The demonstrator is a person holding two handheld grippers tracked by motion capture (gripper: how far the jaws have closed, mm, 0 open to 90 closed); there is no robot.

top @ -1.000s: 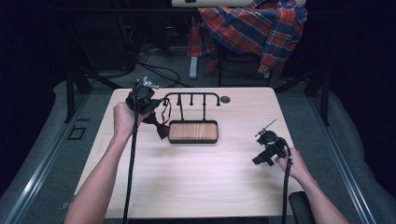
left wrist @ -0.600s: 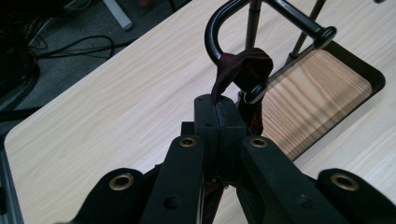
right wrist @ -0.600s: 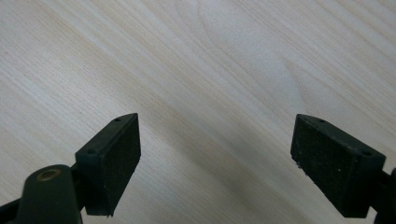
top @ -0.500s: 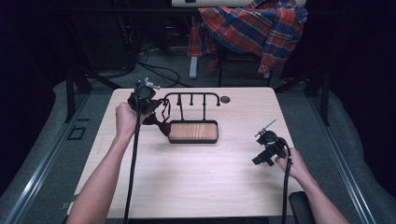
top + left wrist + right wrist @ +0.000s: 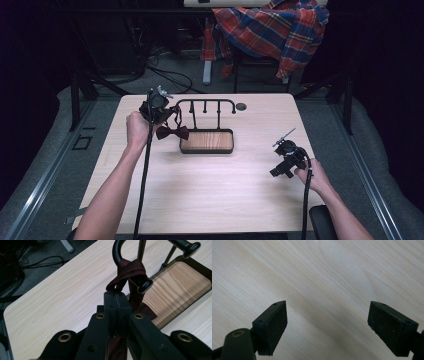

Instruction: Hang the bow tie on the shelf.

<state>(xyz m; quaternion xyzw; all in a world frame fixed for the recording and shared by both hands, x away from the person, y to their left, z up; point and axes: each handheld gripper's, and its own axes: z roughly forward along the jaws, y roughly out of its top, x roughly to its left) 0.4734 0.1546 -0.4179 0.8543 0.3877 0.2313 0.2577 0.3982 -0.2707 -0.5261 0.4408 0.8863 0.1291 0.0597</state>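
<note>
Hanging bow tie [image 5: 172, 132], wings level, strap pinched in left gripper [image 5: 117, 298].

Bow tie [image 5: 172, 132] left of rack [image 5: 206, 141], on table [image 5: 210, 190]

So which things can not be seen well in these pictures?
- Bow tie, high view: too small to tell how its strap sits on the rack.
- Strap, left gripper view: its lower part is hidden behind the shut jaws.
- Right gripper, right gripper view: its body is cut off by the bottom edge.
</note>
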